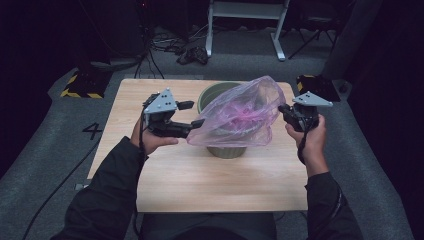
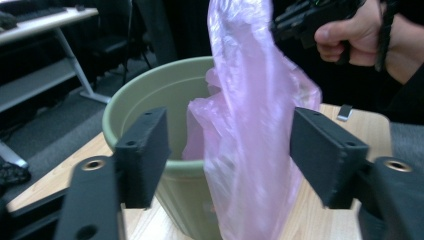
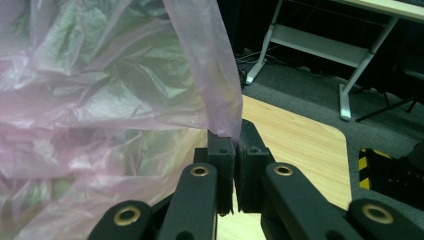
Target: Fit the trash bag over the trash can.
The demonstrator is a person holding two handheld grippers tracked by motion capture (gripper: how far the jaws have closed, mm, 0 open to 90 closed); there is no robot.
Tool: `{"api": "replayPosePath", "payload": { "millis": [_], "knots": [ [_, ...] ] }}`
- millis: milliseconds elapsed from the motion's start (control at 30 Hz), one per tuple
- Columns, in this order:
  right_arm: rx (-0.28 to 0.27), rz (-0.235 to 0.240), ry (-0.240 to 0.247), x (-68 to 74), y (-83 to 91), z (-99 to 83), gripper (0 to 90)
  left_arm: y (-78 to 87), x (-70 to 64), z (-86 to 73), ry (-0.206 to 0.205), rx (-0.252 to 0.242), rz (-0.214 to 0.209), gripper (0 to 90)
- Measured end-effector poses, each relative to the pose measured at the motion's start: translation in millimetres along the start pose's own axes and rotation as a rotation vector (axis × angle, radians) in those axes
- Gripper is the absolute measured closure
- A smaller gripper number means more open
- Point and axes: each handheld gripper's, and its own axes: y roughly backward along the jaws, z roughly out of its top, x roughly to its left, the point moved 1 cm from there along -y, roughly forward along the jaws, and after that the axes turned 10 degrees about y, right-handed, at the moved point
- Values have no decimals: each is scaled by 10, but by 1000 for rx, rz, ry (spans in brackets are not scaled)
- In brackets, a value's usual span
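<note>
Right gripper (image 3: 234, 145) pinches thin pink plastic bag (image 1: 240, 112); left gripper (image 2: 230, 155) spread around its 9 o'clock edge, should clamp, then stretch over green round bin (image 1: 226, 150).

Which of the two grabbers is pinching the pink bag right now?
The right gripper: its jaws are squeezed together on the edge of the pink bag. The left gripper has its jaws wide apart, with the bag hanging loose between them over the green bin.

Pot (image 1: 226, 150) interior behind pink bag (image 1: 240, 115)
</note>
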Motion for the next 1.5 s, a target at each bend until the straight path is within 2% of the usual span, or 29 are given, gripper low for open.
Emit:
{"api": "replayPosePath", "payload": {
  "millis": [67, 133, 167, 233, 300, 367, 433, 500, 567, 633, 700, 767, 833, 867, 1000, 1067, 1133, 1200, 1267, 1333, 1500],
  "knots": [
    [5, -7, 18, -11, -32, 39, 872, -92, 59, 21, -6, 22, -35, 467],
    [12, 1, 15, -22, -74, 69, 873, -173, 105, 20, -19, 42, -23, 579],
    [14, 5, 21, -25, -95, 84, 873, -205, 125, 17, -32, 52, -12, 647],
    [24, 0, 41, -24, -138, 121, 873, -255, 172, 9, -64, 64, 45, 764],
    [32, -12, 60, -34, -186, 159, 873, -288, 256, 1, -52, 54, 59, 843],
    [38, -2, 57, -46, -237, 188, 875, -326, 340, -7, -45, 55, 80, 892],
    [47, -5, 66, -58, -285, 213, 879, -367, 417, -18, -45, 60, 95, 900],
    [56, 3, 65, -70, -334, 228, 880, -416, 506, -33, -20, 61, 113, 900],
    [70, 0, 71, -84, -396, 232, 881, -464, 600, -52, -14, 66, 141, 900],
    [83, 6, 64, -103, -465, 226, 885, -497, 718, -76, 34, 55, 132, 900],
    [92, 21, 47, -118, -530, 215, 888, -549, 808, -104, 59, 54, 154, 900],
    [98, 35, 36, -131, -603, 201, 892, -610, 896, -145, 82, 53, 151, 900],
    [111, 47, 34, -136, -676, 186, 894, -693, 987, -201, 110, 63, 166, 900],
    [113, 59, 18, -148, -721, 170, 896, -728, 1021, -229, 137, 62, 157, 900],
    [127, 76, -6, -175, -836, 118, 897, -861, 1122, -301, 182, 75, 162, 900],
    [129, 92, -21, -186, -885, 88, 897, -940, 1161, -346, 186, 104, 181, 900],
    [131, 105, -38, -192, -932, 54, 898, -1011, 1193, -400, 216, 116, 159, 900],
    [134, 120, -47, -184, -977, 16, 898, -1063, 1200, -442, 224, 130, 163, 900],
    [139, 138, -64, -173, -1019, -30, 898, -1121, 1208, -496, 229, 154, 153, 900],
    [142, 156, -83, -162, -1059, -83, 899, -1159, 1218, -550, 253, 166, 131, 900],
    [159, 188, -107, -133, -1114, -238, 900, -1201, 1193, -745, 250, 212, 109, 900]
  ]
}}
